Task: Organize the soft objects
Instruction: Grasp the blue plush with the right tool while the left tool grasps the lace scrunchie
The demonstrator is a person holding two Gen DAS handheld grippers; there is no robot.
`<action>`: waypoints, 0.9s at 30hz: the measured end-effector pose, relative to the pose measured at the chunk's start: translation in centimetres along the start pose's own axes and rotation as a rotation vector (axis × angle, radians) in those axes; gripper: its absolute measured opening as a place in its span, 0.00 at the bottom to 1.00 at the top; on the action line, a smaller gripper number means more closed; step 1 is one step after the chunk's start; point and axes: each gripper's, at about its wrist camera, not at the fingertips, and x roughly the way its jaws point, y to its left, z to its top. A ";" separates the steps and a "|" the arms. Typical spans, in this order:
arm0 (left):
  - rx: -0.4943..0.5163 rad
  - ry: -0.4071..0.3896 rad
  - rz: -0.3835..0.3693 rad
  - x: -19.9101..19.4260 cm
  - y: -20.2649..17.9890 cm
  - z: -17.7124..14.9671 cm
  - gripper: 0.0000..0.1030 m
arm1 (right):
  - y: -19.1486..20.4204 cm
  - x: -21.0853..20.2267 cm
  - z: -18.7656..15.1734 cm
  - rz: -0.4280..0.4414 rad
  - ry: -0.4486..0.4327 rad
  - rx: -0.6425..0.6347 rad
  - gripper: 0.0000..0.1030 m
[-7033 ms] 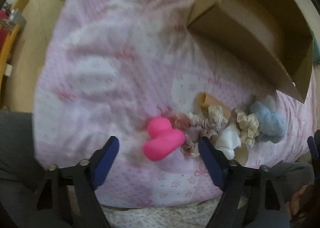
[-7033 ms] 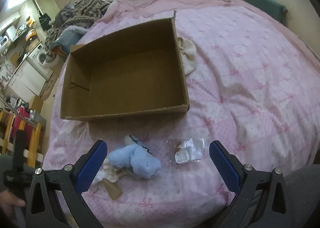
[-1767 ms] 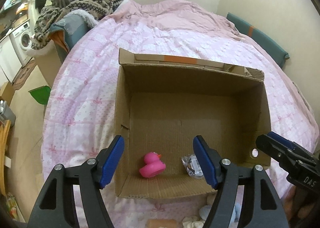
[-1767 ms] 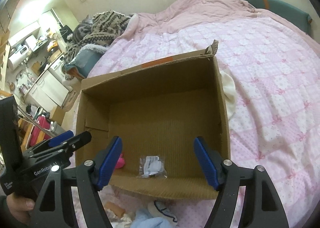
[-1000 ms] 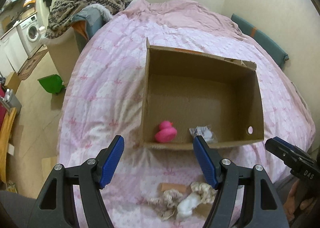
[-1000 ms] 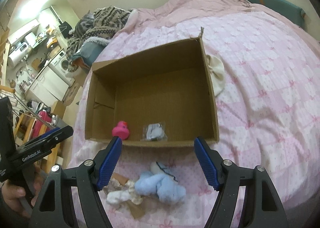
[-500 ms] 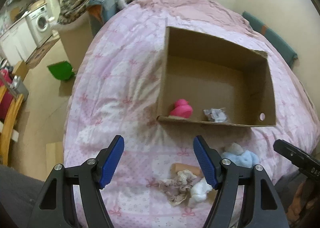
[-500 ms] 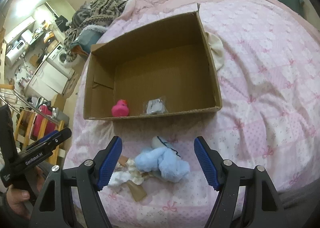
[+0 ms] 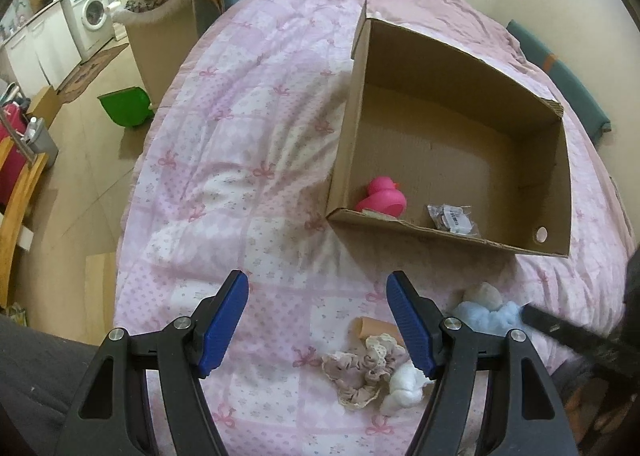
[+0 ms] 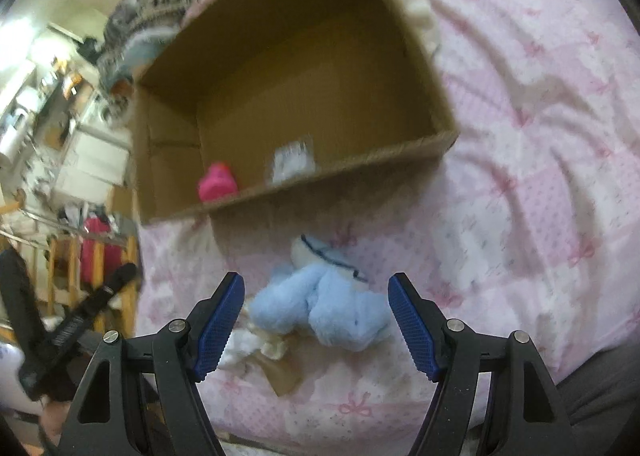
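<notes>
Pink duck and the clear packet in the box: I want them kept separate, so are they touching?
Apart. The left wrist view shows bare cardboard floor between the pink duck and the clear packet inside the box.

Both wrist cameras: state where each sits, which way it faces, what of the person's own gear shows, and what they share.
Left wrist view: sits behind the open left gripper, above the pink quilted bed, facing the brown cardboard box; the right gripper's dark body intrudes at the right edge.
Right wrist view: sits behind the open right gripper, low over the light blue plush toy, facing the box; the left gripper's handle shows lower left.
Shared: box, pink rubber duck, clear plastic packet, blue plush.
</notes>
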 end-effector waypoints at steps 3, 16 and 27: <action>0.019 0.002 0.004 0.2 -0.4 -0.1 0.67 | 1.1 2.5 -0.3 -0.056 0.075 -0.050 0.77; -0.005 0.014 0.002 0.6 0.1 0.2 0.67 | 1.0 6.4 -0.3 -0.095 0.164 -0.054 0.40; -0.037 -0.003 -0.011 -0.3 1.1 0.3 0.67 | 1.1 -1.5 0.5 0.072 -0.024 -0.030 0.27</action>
